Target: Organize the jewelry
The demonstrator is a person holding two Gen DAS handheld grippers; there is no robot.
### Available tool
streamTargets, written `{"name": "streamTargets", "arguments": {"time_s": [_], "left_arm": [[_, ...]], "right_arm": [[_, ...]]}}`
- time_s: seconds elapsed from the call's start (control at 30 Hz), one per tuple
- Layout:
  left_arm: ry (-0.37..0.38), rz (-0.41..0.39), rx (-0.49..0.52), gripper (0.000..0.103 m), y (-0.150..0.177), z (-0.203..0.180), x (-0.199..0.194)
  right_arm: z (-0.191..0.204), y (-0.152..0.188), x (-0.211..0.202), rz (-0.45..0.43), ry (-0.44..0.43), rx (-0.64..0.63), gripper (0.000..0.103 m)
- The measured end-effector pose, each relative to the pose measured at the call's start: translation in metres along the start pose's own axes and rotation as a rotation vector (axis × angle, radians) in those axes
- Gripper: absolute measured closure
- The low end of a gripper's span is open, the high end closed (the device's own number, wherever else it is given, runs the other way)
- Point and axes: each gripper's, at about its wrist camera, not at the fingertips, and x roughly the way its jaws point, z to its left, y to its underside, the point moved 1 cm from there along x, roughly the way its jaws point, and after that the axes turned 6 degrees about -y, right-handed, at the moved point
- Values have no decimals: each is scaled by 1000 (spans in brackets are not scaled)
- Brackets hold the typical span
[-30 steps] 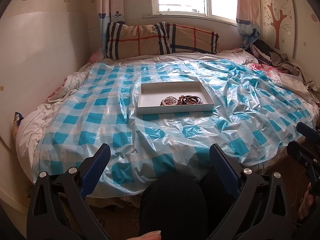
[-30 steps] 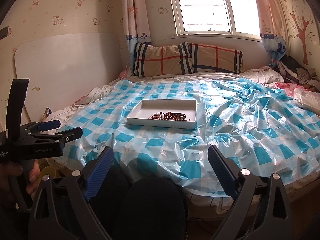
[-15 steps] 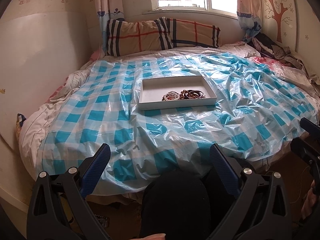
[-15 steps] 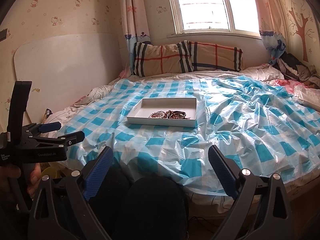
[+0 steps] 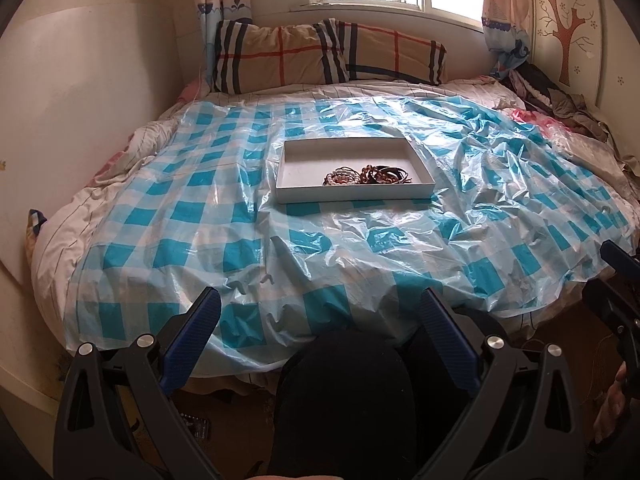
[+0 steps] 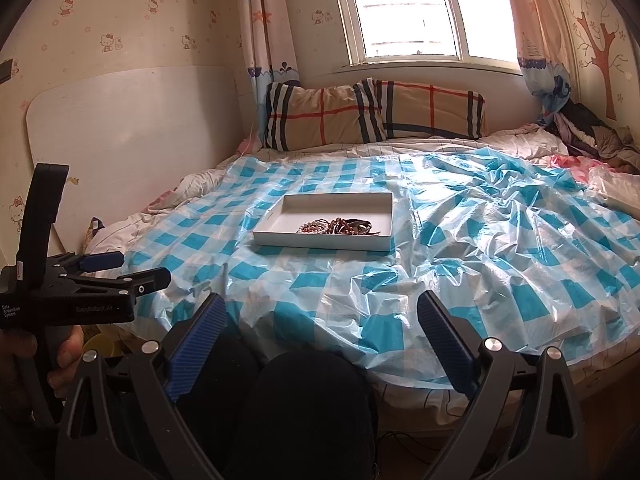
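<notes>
A white shallow tray (image 5: 304, 152) (image 6: 288, 216) lies on the bed's blue-checked plastic sheet. A heap of bead bracelets and dark bands (image 5: 366, 175) (image 6: 338, 227) sits in its near right part. My left gripper (image 5: 320, 312) is open and empty, at the bed's near edge, well short of the tray. My right gripper (image 6: 322, 312) is open and empty, also near the bed's front edge. The left gripper also shows from the side in the right wrist view (image 6: 120, 268).
Two plaid pillows (image 5: 328, 54) lie at the head under the window. A white board (image 6: 132, 140) leans on the left wall. Clothes (image 6: 592, 132) are piled at the far right. The plastic sheet (image 5: 500, 184) is crumpled on the right. The person's dark knee (image 5: 344, 392) is below.
Both grippers have moved a little forward and up toward the bed; the tray looks slightly nearer. Jaws stay open.
</notes>
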Motion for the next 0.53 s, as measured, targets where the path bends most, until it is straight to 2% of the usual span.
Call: {"name": "streamTargets", "arguments": {"time_s": [0.17, 0.3, 0.4, 0.53], "left_arm": [[2, -80, -2, 8, -1, 2, -11], [-1, -54, -17, 8, -1, 3, -5], [28, -4, -34, 8, 0, 4, 3], [3, -10, -34, 8, 4, 4, 7]], "right_arm": [[0, 2, 2, 4, -3, 4, 10], [0, 0, 3, 4, 0, 4, 10], [0, -1, 4, 6, 5, 4, 10], [1, -1, 3, 8, 5, 1, 10]]}}
